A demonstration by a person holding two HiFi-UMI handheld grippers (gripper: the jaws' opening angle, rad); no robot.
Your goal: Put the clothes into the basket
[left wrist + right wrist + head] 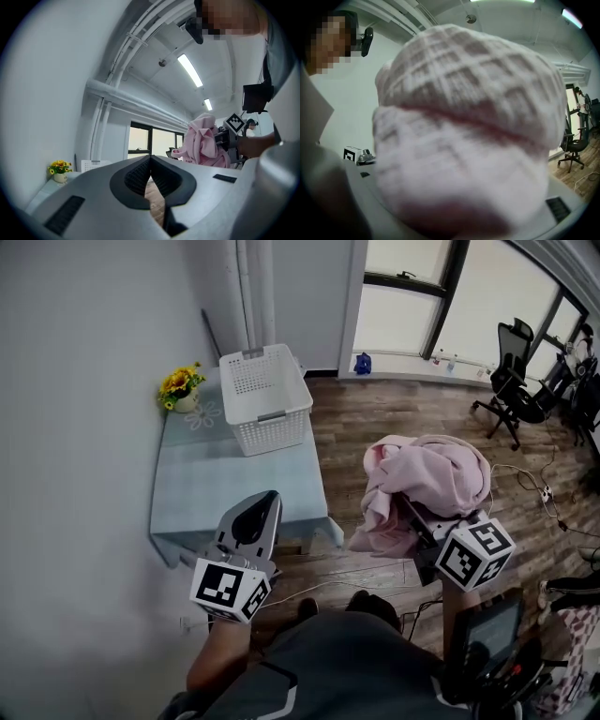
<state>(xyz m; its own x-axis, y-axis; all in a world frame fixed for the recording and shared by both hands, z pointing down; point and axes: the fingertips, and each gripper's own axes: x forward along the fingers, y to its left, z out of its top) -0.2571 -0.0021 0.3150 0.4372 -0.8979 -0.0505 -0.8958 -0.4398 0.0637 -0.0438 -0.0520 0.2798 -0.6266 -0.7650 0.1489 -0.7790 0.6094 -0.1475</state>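
Observation:
A bundle of pink clothes (pixel 431 474) hangs over the wooden floor, right of the pale blue table (pixel 216 488). My right gripper (pixel 419 518) is shut on it, its jaws buried in the cloth. In the right gripper view the pink fabric (pixel 464 131) fills almost the whole picture. The white slotted basket (pixel 267 395) stands on the table's far end and looks empty. My left gripper (pixel 265 504) hovers over the table's near edge, shut with nothing in it; its tips (pixel 150 159) meet. From the left gripper view the clothes (pixel 201 140) show at the right.
A small pot of yellow flowers (pixel 180 387) sits on the table by the wall, left of the basket. A grey wall runs along the left. An office chair (pixel 516 381) and floor cables (pixel 544 493) lie at the right.

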